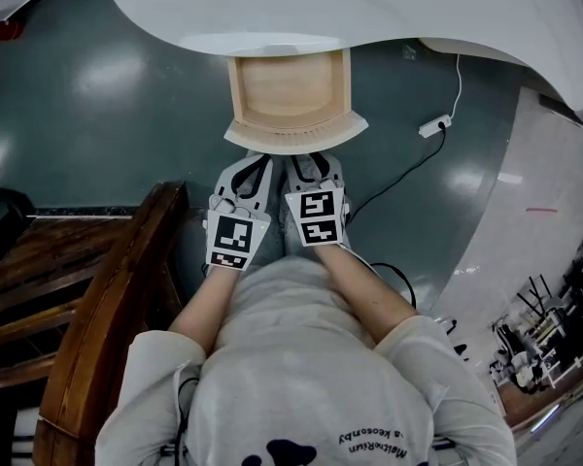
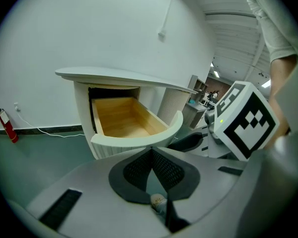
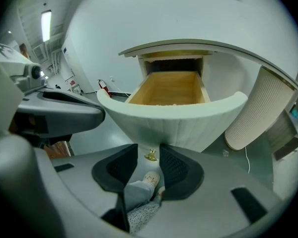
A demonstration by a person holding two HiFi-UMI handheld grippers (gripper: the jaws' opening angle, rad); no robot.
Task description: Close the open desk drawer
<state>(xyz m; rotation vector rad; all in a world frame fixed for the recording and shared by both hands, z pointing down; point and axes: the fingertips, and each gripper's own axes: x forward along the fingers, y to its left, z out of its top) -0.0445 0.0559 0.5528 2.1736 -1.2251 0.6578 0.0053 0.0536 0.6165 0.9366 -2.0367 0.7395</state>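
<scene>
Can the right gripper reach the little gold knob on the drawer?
Probably yes. The right gripper is close up against the drawer. Its jaws stand apart, and the knob sits in the gap between them. Nothing looks to be in the way.

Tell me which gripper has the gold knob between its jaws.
Right gripper: jaws apart, gold knob between them. Left gripper has its jaws together, holding nothing.
</scene>
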